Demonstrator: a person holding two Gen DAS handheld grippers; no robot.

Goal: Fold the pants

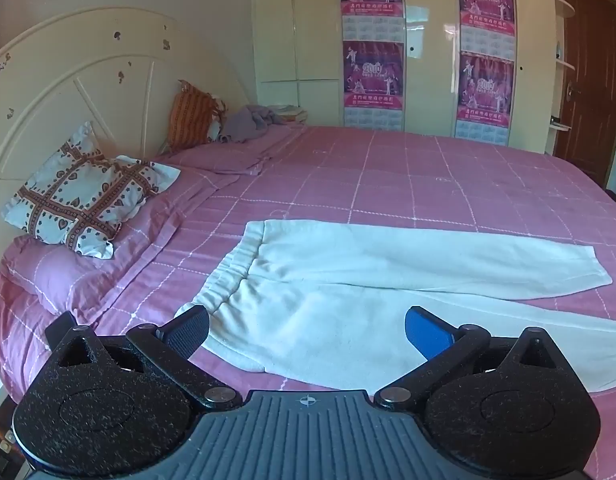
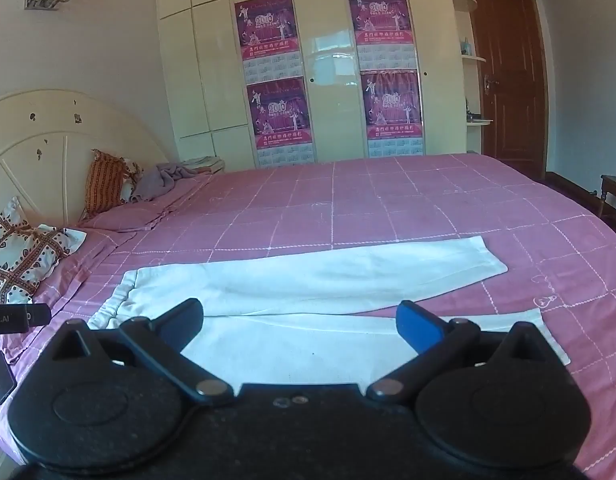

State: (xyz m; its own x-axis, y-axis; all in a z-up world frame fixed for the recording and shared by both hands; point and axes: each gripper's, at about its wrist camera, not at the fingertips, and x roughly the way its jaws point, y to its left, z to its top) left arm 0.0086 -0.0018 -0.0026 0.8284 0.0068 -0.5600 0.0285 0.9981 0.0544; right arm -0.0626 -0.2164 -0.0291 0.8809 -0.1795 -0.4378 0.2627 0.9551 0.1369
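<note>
White pants (image 1: 328,280) lie spread flat on the pink checked bed, waistband to the left, both legs running right and slightly apart. They also show in the right wrist view (image 2: 328,280). My left gripper (image 1: 308,330) is open and empty, held above the near waist and hip part of the pants. My right gripper (image 2: 302,322) is open and empty, held above the near leg, around its upper part. The near leg's lower edge is hidden behind both gripper bodies.
The pink bed sheet (image 1: 428,176) stretches far and right. Patterned pillow (image 1: 84,196) and orange pillow (image 1: 190,114) lie by the cream headboard (image 1: 68,88). A grey cloth heap (image 1: 252,118) sits at the far corner. Wardrobe with posters (image 2: 280,80) and brown door (image 2: 508,68) behind. My left gripper's body (image 2: 12,318) shows at left.
</note>
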